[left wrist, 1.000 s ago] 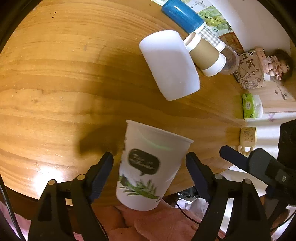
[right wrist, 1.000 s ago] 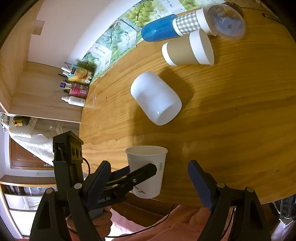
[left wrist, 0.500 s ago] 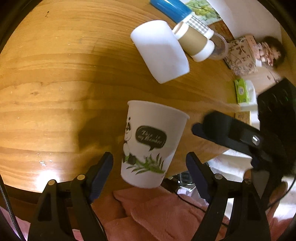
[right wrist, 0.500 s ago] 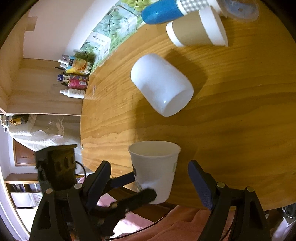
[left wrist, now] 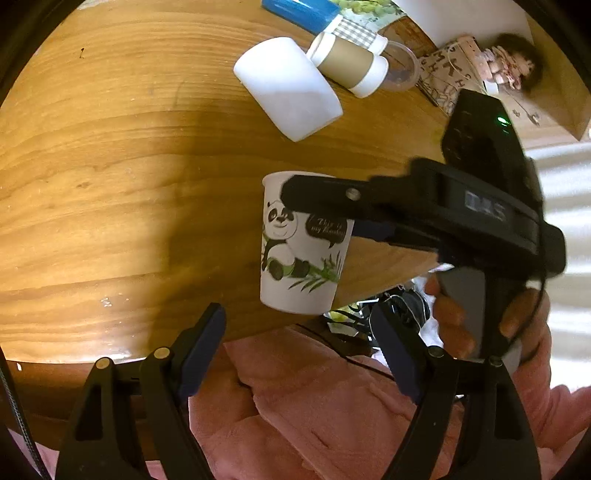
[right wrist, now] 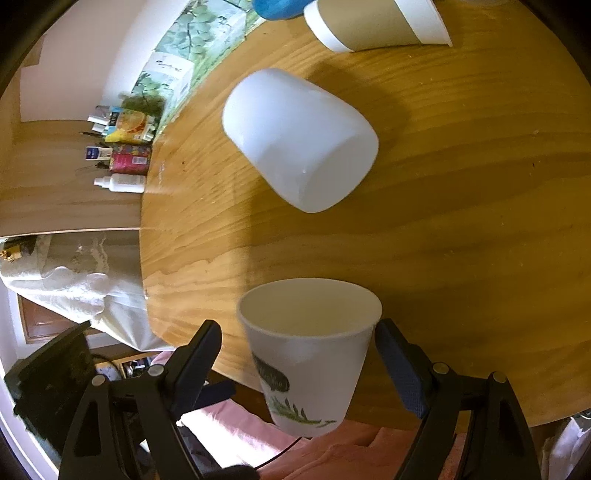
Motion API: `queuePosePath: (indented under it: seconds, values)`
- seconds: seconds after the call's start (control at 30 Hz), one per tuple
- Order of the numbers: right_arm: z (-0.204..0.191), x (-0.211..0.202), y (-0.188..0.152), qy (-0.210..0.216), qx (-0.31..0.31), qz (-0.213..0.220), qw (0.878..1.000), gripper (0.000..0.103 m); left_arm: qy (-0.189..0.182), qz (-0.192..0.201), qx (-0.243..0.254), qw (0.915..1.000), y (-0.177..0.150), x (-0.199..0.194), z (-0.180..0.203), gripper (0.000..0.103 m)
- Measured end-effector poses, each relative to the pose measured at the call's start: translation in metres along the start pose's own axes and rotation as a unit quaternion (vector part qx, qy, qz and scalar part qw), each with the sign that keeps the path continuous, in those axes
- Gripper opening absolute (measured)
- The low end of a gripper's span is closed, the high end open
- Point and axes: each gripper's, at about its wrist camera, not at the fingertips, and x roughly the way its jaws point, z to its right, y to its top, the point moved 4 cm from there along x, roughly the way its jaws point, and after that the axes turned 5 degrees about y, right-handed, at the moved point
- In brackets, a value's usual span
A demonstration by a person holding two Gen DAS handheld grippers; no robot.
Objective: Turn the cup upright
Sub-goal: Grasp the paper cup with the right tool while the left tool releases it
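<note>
A white paper cup with a panda print [left wrist: 301, 247] stands upright at the near edge of the round wooden table [left wrist: 110, 166]. In the right wrist view the cup [right wrist: 310, 354] sits between my right gripper's open fingers [right wrist: 299, 350], its open mouth up; the pads do not clearly press it. My left gripper [left wrist: 299, 354] is open and empty, drawn back from the cup over the table's edge. The right gripper's black body [left wrist: 424, 210] crosses the left wrist view, one finger across the cup's rim.
A white plastic cup [right wrist: 299, 140] lies overturned mid-table. A brown-sleeved paper cup [right wrist: 376, 26] and a blue bottle [left wrist: 299, 14] lie behind it. Small bottles and packets [right wrist: 122, 147] sit on a shelf to the left. Pink fabric [left wrist: 314, 406] is below the table's edge.
My left gripper has pulled back from the cup. My right gripper has moved in so the cup now stands between its fingers. The cup stays upright at the table's edge.
</note>
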Motion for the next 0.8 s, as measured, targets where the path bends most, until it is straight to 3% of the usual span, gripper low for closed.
queuePosePath:
  seconds: [0.17,0.43,0.8]
  values:
    - [0.0,0.004,0.001,-0.013,-0.002,0.015,1.0,0.085,0.01,-0.001,0.013,0.9999,-0.004,-0.002,0.001,0.084]
    - [-0.002,0.006,0.0,-0.02,-0.017,0.033,0.999,0.069,0.02,0.006,0.016,0.9996,-0.01,-0.005,0.004,0.084]
    - [-0.004,-0.01,-0.008,-0.03,-0.054,0.1,0.993,0.068,0.03,0.008,0.007,0.9995,-0.016,0.0,0.007,0.084]
